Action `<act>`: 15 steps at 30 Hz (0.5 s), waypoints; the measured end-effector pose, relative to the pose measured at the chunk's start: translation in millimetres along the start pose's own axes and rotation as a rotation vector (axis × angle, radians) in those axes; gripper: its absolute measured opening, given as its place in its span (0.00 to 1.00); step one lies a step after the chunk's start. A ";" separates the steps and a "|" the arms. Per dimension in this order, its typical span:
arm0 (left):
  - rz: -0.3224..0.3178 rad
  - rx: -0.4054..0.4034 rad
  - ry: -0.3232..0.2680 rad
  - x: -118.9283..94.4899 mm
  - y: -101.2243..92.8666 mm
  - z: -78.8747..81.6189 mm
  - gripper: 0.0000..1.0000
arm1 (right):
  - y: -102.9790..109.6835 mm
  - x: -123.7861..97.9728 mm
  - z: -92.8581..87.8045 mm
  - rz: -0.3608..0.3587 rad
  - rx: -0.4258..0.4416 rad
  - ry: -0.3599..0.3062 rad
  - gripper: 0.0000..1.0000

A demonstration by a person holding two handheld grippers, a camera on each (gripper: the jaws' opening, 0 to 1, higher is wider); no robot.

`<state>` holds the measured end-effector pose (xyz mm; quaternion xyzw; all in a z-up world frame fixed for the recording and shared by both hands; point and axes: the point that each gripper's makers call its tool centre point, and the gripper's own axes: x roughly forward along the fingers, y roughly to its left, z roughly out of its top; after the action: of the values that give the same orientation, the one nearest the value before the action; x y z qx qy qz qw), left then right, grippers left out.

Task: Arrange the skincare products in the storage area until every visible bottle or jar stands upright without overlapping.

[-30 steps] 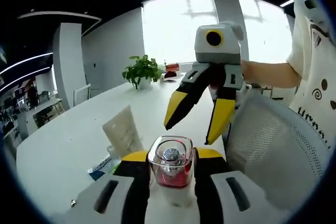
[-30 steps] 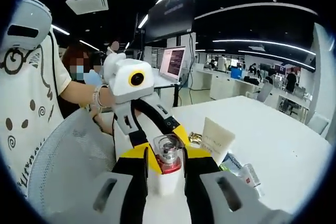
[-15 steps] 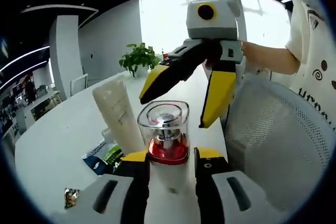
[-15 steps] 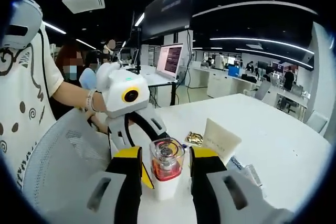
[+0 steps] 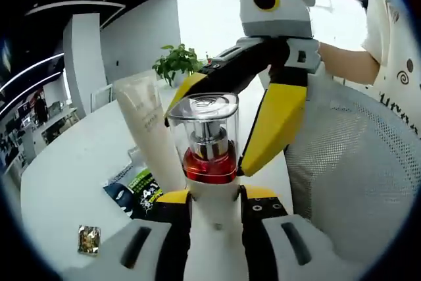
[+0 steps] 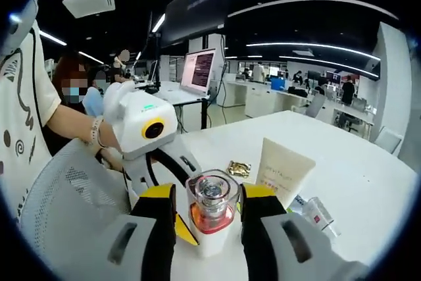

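A bottle (image 5: 209, 156) with a clear square cap, red liquid and a white base stands upright on the white table (image 5: 72, 176). My left gripper (image 5: 217, 197) is shut on its white base. My right gripper (image 5: 217, 133) reaches in from the far side, open, its yellow jaws straddling the cap without touching it. In the right gripper view the same bottle (image 6: 212, 210) sits between my right gripper's (image 6: 208, 192) spread jaws, with the left gripper's white body (image 6: 141, 129) behind it. A cream tube (image 5: 148, 129) (image 6: 283, 169) stands upright just beside the bottle.
A dark sachet (image 5: 135, 192) and a small tube (image 6: 316, 214) lie flat by the cream tube. A gold foil piece (image 5: 88, 239) (image 6: 238, 168) lies on the table. A white mesh chair back (image 5: 348, 182) (image 6: 72, 208) is close by. A person's arm (image 5: 348, 64) holds the right gripper.
My right gripper has come down and closer, from hanging above the bottle to straddling its cap. The left gripper has kept its hold on the bottle. Both cameras shifted.
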<state>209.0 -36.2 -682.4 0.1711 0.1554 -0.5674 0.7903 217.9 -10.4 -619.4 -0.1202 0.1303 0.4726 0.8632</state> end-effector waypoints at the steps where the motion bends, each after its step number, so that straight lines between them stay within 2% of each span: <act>1: 0.004 0.002 0.001 0.0 0.7 -0.2 0.26 | -0.7 -0.5 0.5 -0.014 0.003 -0.003 0.38; 5: 0.004 0.000 0.000 0.4 1.9 -0.6 0.25 | -4.3 -1.3 3.9 -0.049 0.057 -0.035 0.37; 15: -0.016 0.000 0.002 3.0 0.5 0.9 0.24 | -12.2 -6.5 0.8 -0.074 0.065 -0.029 0.31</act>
<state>210.5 -38.9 -682.8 0.1701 0.1575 -0.5736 0.7857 225.0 -21.6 -615.4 -0.0899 0.1283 0.4375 0.8855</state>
